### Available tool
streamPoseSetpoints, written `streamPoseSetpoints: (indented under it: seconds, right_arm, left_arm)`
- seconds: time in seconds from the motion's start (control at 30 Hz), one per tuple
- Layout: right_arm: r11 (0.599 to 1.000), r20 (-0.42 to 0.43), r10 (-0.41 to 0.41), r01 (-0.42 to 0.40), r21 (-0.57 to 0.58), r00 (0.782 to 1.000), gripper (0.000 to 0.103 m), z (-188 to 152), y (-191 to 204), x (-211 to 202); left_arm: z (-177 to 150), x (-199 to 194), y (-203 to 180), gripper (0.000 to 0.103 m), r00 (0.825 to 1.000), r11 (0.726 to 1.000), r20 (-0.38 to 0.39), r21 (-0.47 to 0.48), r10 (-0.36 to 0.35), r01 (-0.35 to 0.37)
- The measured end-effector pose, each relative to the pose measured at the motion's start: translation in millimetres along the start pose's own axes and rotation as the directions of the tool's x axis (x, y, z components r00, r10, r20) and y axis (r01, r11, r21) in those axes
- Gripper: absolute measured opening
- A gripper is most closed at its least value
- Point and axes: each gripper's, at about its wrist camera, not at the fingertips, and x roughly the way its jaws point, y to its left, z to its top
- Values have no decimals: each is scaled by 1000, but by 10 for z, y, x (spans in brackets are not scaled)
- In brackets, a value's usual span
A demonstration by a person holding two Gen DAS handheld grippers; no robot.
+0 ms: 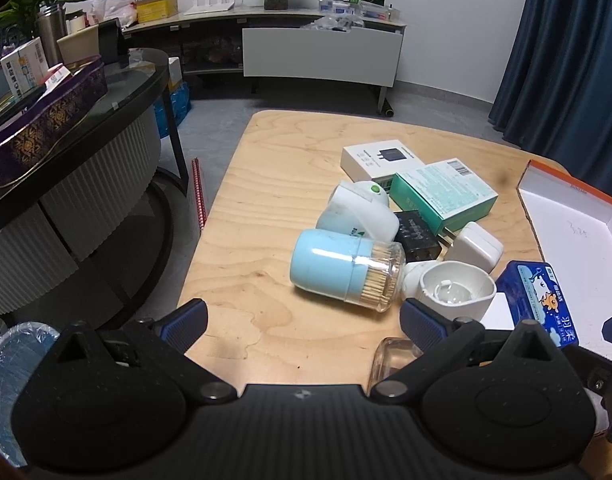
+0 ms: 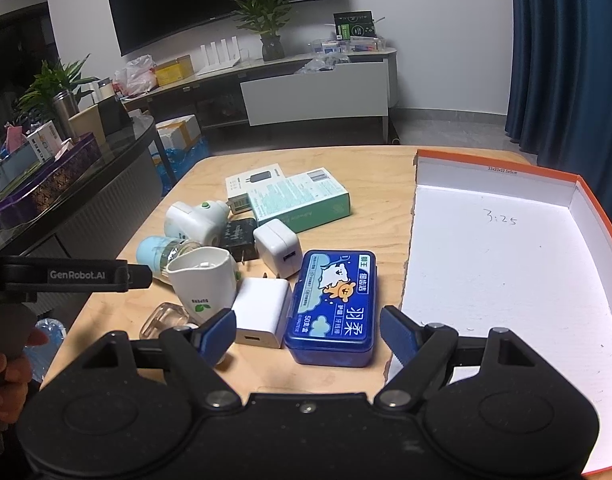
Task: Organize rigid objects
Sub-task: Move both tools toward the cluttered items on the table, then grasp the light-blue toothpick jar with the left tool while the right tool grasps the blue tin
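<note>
A pile of small rigid items lies on the wooden table (image 1: 242, 208). In the left wrist view: a light blue toothpick jar (image 1: 342, 266) on its side, a white cup-shaped holder (image 1: 456, 286), white and black chargers, a green box (image 1: 442, 194) and a white box (image 1: 380, 158). My left gripper (image 1: 302, 322) is open and empty, just short of the jar. In the right wrist view my right gripper (image 2: 308, 330) is open, with its fingers either side of the near end of a blue tin (image 2: 334, 304). An empty orange-edged white tray (image 2: 506, 264) lies right of it.
A white charger (image 2: 262, 310), a second white charger (image 2: 276, 246), a white holder (image 2: 202, 282) and a clear lid (image 2: 166, 320) lie left of the tin. The left gripper's body (image 2: 66, 276) reaches in from the left. A dark round side table (image 1: 78, 128) stands left of the wooden table.
</note>
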Motion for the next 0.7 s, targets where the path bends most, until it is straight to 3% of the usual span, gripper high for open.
streamPoseSetpoints:
  seconds: [0.33, 0.7]
  right_arm:
    - [1000, -8, -2, 2, 5, 1000, 93, 17, -2, 40]
    - [1000, -17, -7, 8, 19, 1000, 93, 39, -71, 83]
  left_arm:
    - [39, 82, -13, 103, 1000, 1000, -7, 26, -10, 10]
    - [153, 395, -56, 103, 994, 990, -7, 91, -107, 107]
